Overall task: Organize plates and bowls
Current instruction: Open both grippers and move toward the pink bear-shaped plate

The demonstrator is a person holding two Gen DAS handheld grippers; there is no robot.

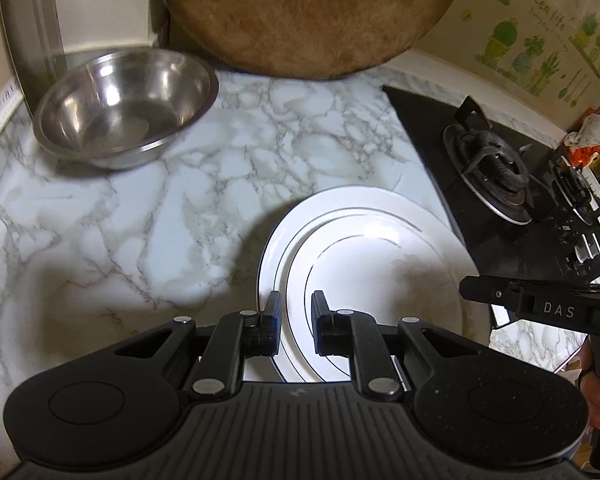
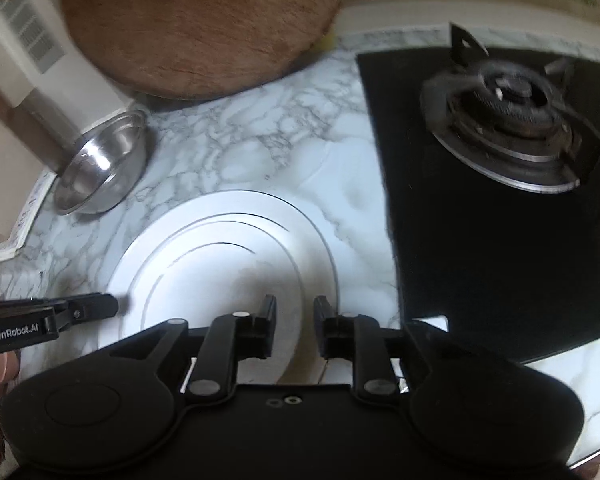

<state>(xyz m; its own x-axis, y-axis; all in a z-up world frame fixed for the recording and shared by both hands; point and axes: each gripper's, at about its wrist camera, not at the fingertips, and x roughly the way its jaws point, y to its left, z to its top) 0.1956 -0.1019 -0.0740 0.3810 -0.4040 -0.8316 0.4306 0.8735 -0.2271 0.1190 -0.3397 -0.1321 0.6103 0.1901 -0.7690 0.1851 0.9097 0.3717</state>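
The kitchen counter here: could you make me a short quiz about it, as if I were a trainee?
1. True or false: the steel bowl is stacked on the white plates.
2. What lies on the far side of the plates from the bowl: (a) a sink, (b) a gas stove, (c) a toaster?
3. Fill in: the smaller plate lies ___ the larger one.

Key
1. False. It stands apart on the marble counter.
2. (b), the black gas stove.
3. On top of. The left tongs and right tongs are both open over the plates.
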